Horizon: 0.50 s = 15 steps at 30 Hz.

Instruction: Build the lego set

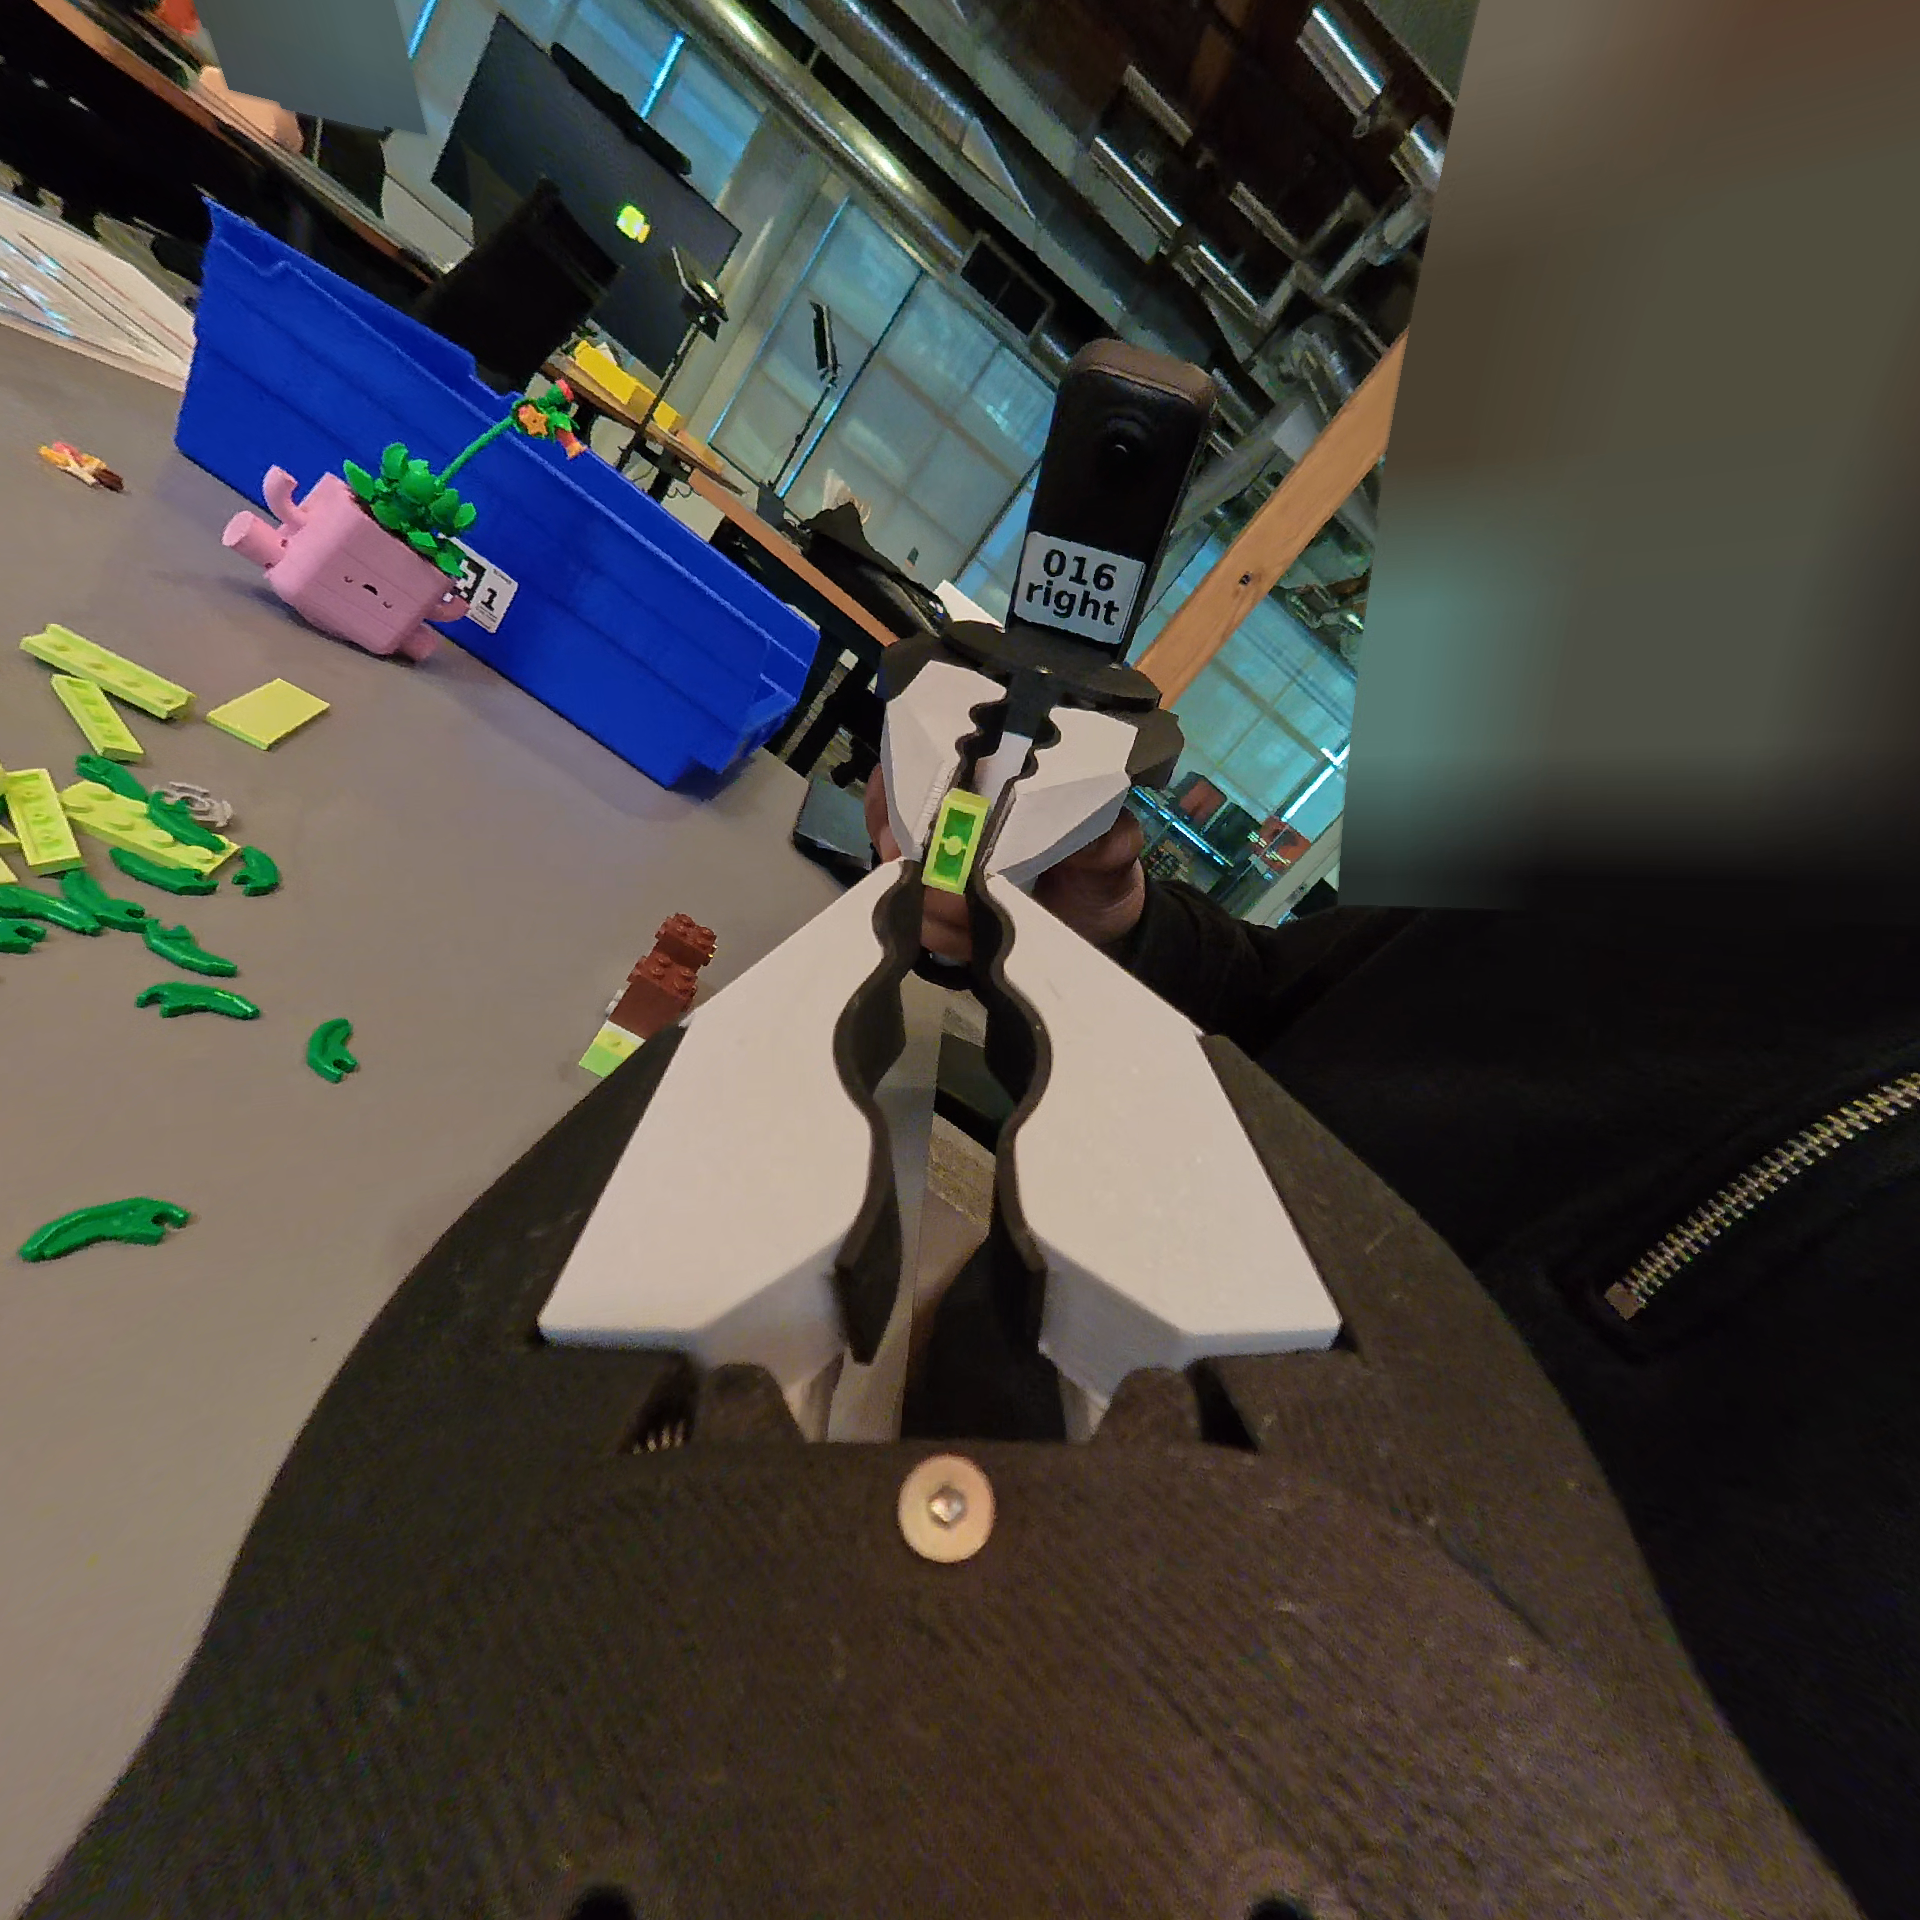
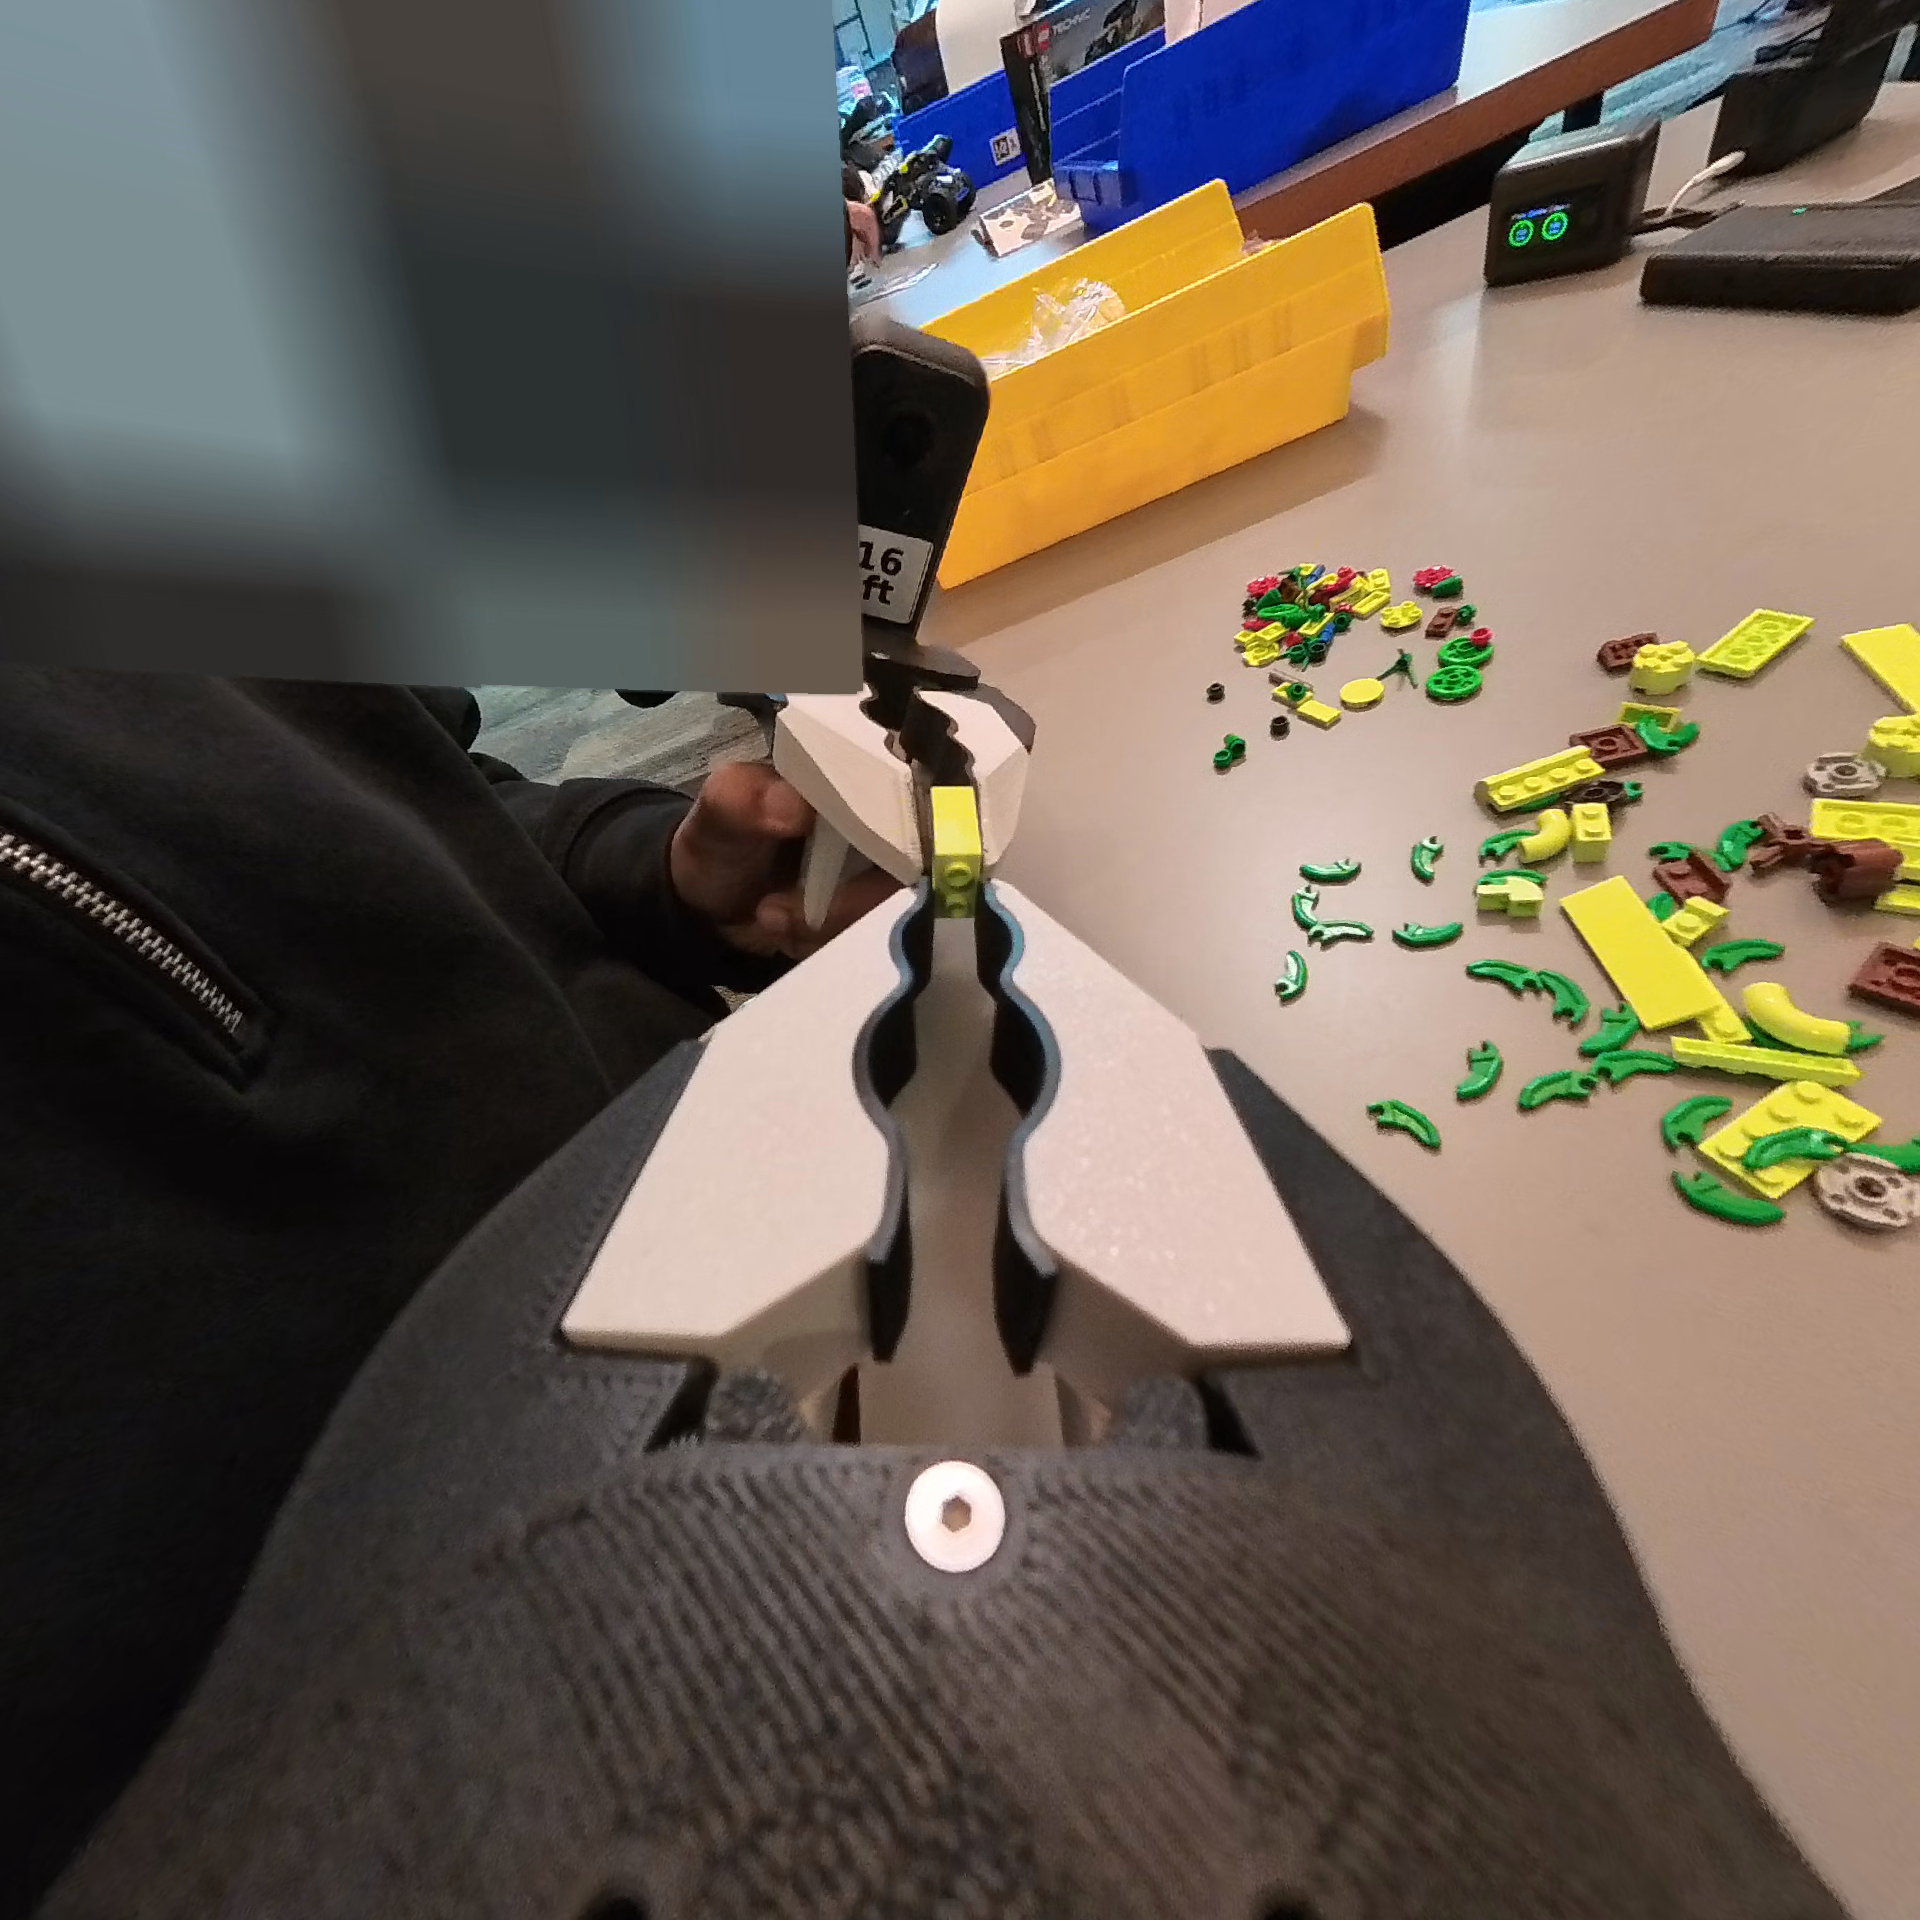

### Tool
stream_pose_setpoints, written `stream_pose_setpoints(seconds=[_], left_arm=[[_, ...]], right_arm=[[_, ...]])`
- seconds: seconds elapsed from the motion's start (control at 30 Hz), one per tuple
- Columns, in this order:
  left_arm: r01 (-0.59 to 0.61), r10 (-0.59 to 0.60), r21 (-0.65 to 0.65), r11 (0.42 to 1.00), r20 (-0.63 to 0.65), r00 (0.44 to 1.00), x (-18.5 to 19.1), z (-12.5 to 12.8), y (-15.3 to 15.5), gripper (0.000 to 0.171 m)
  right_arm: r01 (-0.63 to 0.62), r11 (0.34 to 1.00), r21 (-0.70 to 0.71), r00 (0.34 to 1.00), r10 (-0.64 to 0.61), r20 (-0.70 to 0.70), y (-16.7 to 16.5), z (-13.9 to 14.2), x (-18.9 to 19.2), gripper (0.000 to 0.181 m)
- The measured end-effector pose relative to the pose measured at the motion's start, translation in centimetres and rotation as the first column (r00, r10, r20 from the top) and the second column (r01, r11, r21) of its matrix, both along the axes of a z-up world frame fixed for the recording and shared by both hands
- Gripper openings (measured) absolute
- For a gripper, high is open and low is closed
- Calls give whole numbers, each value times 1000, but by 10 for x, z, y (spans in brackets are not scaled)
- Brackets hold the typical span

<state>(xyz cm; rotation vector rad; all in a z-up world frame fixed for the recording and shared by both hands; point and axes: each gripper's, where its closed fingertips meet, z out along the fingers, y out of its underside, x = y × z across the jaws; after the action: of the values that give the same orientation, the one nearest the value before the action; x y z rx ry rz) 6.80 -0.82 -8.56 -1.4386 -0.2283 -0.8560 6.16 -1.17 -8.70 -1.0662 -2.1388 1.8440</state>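
Note:
My left gripper (image 1: 951, 891) and my right gripper (image 2: 954, 906) meet tip to tip above the grey table (image 1: 436, 1164). A small lime lego piece (image 1: 954, 844) sits between them, and both grippers are shut on an end of it. In the right wrist view the lime piece (image 2: 954, 857) shows side studs. I cannot tell whether it is one piece or two pressed together. The right gripper (image 1: 992, 774) faces the left wrist camera, and the left gripper (image 2: 940, 784) faces the right wrist camera.
A pink lego pot with a green plant (image 1: 353, 582) stands before a blue bin (image 1: 540, 582). A brown brick stack (image 1: 665, 977) stands near my left fingers. Loose green leaves and lime plates (image 2: 1662, 966) lie scattered. A yellow bin (image 2: 1174, 395) and black devices (image 2: 1569, 208) stand behind. The tips of both grippers are at nearly the same place.

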Motion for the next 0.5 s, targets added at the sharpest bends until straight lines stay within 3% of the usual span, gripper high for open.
stream_pose_setpoints(seconds=[0.5], left_arm=[[-51, 50, -73, 996, -7, 999, -1, -10, 6, 7]], right_arm=[[56, 998, -10, 997, -55, 45, 6, -10, -3, 5]])
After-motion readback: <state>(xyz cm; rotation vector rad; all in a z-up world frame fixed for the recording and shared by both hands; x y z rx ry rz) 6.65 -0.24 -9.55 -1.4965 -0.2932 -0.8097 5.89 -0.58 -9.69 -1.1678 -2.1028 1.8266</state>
